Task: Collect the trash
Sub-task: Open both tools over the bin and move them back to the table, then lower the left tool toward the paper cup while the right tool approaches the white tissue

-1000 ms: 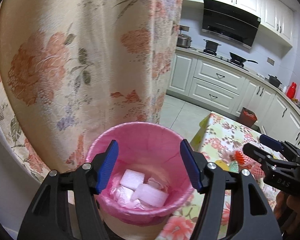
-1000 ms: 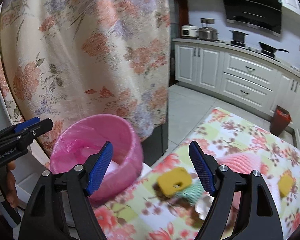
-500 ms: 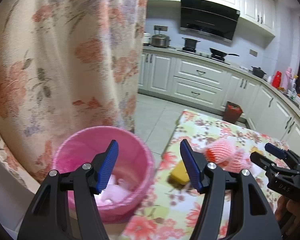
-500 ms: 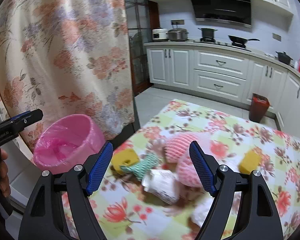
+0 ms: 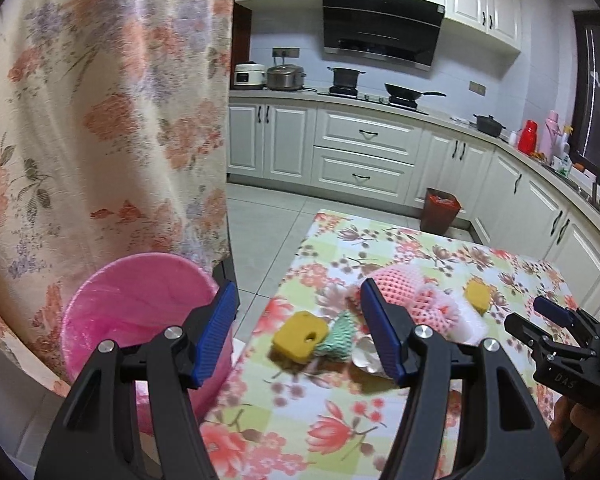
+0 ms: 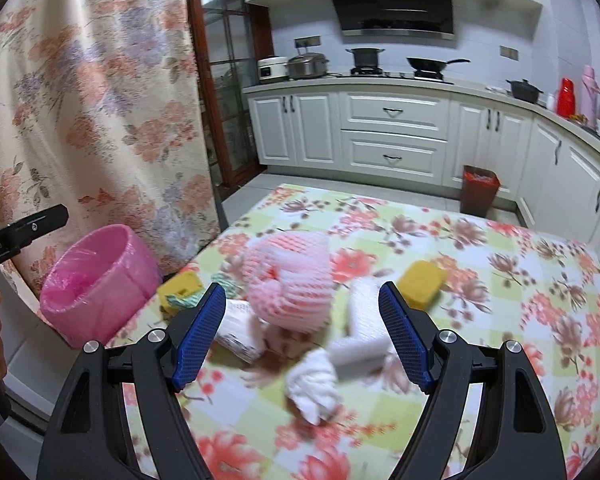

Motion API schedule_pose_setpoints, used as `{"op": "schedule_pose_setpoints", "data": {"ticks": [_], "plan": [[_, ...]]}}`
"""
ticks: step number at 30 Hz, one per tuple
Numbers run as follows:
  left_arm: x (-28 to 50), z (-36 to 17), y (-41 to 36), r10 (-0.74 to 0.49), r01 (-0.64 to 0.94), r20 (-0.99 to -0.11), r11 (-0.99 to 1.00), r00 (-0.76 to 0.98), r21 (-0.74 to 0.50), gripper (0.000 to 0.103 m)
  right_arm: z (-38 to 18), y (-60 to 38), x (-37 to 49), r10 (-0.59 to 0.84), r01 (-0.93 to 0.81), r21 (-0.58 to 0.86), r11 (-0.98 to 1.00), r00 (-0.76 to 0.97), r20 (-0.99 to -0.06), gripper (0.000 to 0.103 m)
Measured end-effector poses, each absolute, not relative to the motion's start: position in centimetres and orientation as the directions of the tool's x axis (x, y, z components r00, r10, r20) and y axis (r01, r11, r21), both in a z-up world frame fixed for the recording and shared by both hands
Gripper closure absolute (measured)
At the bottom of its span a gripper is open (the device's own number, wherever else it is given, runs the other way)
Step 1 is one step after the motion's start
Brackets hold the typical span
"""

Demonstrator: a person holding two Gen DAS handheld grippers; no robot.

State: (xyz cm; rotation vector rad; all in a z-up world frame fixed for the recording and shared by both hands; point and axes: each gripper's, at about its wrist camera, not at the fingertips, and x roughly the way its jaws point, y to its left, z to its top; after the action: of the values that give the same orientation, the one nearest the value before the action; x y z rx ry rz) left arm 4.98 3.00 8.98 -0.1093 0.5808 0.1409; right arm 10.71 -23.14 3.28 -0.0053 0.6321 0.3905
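Two yellow sponges, one notched (image 6: pixel 180 285) and one plain (image 6: pixel 423 278), lie on a tabletop (image 6: pixel 540 320) under a flowered cloth, in a white-cabinet kitchen with a floral curtain (image 6: pixel 100 100) at the left of the frame. Centre frame, the blurred trash also includes one pink foam net (image 6: pixel 290 280), one green net (image 5: pixel 338 334), white foam pieces (image 6: pixel 364 312) and a white wad (image 6: pixel 312 380). One pink lined bin (image 6: pixel 100 276) stands lower left, beside the tabletop's edge. Left gripper (image 5: pixel 296 334) and right gripper (image 6: pixel 302 334) hover with jaws wide apart, empty.
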Motion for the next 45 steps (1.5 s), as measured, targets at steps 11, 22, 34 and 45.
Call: {"op": "schedule_pose_setpoints", "data": {"ticks": [11, 22, 34, 45], "plan": [[5.3, 7.3, -1.1, 0.033, -0.097, -0.562, 0.992, 0.826, -0.084, 0.041, 1.5, -28.1, 9.7, 0.280, -0.275, 0.104, 0.956, 0.746, -0.604, 0.026], [6.1, 3.8, -2.8, -0.029, -0.051, -0.611, 0.992, 0.791, -0.113, 0.041, -2.0, -30.2, 9.3, 0.214, -0.220, 0.078, 0.972, 0.710, -0.670, 0.024], [7.4, -0.1, -3.1, -0.074, -0.025, -0.667, 0.990, 0.741, -0.138, 0.041, -4.7, -29.2, 9.3, 0.202, -0.229, 0.061, 0.971, 0.662, -0.722, 0.020], [8.7, -1.8, -2.9, -0.096, -0.016, -0.692, 0.988, 0.716, -0.155, 0.041, -5.3, -27.0, 10.1, 0.227, -0.268, 0.063, 0.961, 0.641, -0.734, 0.020]]}}
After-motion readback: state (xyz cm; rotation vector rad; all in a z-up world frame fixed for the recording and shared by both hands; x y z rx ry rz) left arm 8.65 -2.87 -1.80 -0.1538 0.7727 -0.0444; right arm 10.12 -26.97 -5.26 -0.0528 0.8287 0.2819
